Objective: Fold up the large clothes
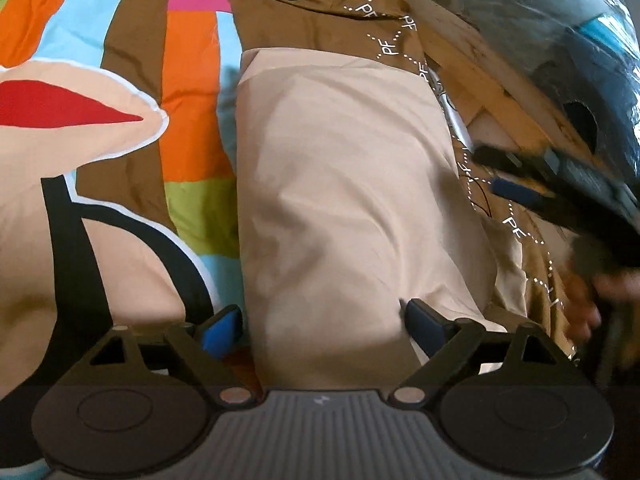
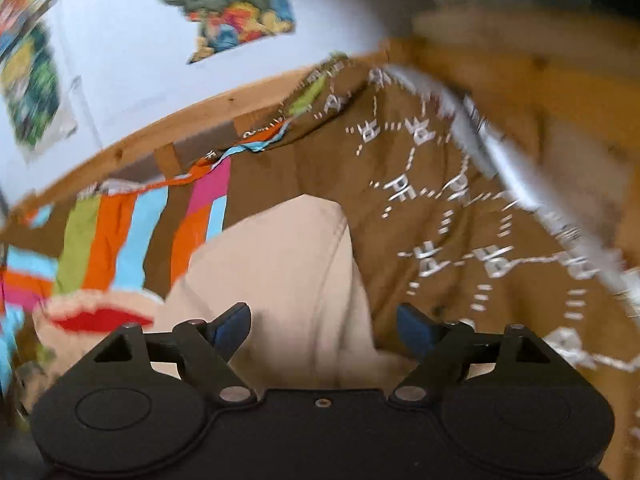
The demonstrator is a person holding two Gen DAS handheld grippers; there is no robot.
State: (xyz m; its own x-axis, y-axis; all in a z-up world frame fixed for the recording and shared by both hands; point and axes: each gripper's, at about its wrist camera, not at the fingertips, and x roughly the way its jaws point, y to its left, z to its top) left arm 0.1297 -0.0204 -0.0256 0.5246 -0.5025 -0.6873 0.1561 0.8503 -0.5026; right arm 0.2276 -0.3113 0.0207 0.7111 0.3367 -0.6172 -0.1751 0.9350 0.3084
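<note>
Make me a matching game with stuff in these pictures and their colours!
Things:
1. folded garment
2. pads on the left gripper fingers
3. pointed shape on the bedspread
4. bed frame

Colours:
A. red
B. wood brown
C. beige
D. blue

Pairs: 1-C, 2-D, 3-A, 4-B

This is a bedroom in a home. A bed fills both views, spread with a patterned bedcover [image 1: 132,92] in orange, blue, pink and brown stripes, set inside a pale wooden bed frame [image 2: 132,148]. Behind it stands a white wall [image 2: 132,60] hung with bright posters [image 2: 228,4] (too blurred to read).
</note>
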